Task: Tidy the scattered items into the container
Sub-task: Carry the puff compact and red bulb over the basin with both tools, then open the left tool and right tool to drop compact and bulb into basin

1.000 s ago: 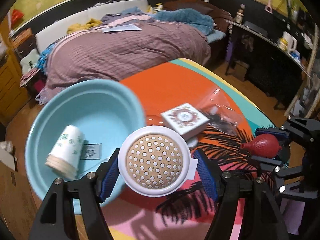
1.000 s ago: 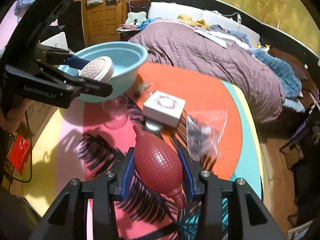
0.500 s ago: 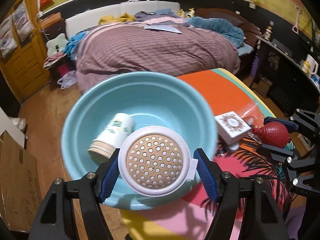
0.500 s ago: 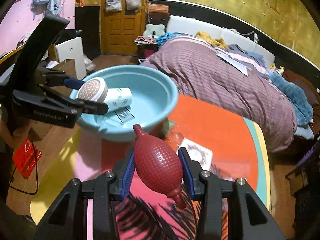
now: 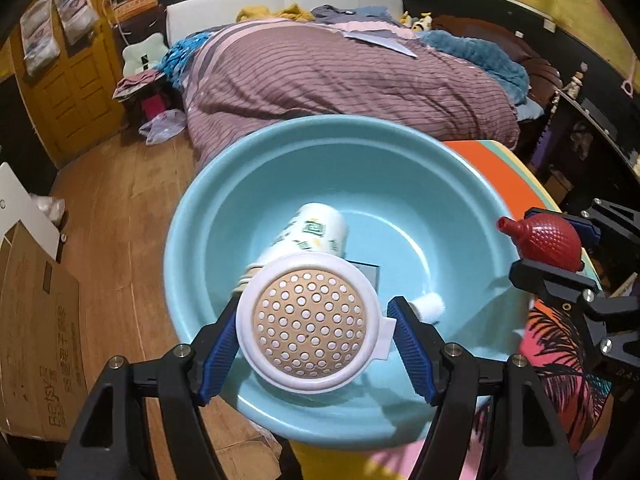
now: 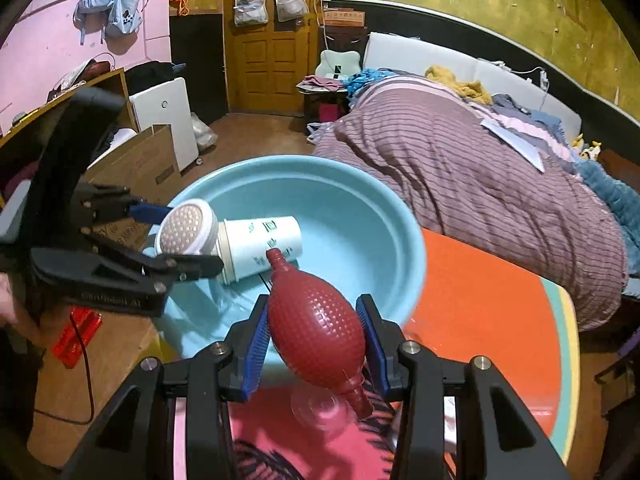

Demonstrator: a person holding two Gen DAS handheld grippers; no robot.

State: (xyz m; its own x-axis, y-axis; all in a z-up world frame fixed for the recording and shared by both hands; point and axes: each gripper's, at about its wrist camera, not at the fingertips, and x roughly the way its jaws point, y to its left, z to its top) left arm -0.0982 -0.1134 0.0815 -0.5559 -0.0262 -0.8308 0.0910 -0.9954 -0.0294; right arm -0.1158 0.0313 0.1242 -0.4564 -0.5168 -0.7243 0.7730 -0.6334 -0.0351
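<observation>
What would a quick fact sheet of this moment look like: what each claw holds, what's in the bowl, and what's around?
Left gripper: clamped on a round white disc with a holed tan face, held over the bowl
Right gripper: clamped on a bumpy red rubber bulb, near the bowl's rim
Bowl: light blue, on the edge of a colourful table
Inside the bowl: a white paper cup on its side, a small dark card
Background: a bed with a striped purple cover, a wooden door

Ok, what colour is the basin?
Light blue basin, plain, no pattern; clearest in the left wrist view.
</observation>
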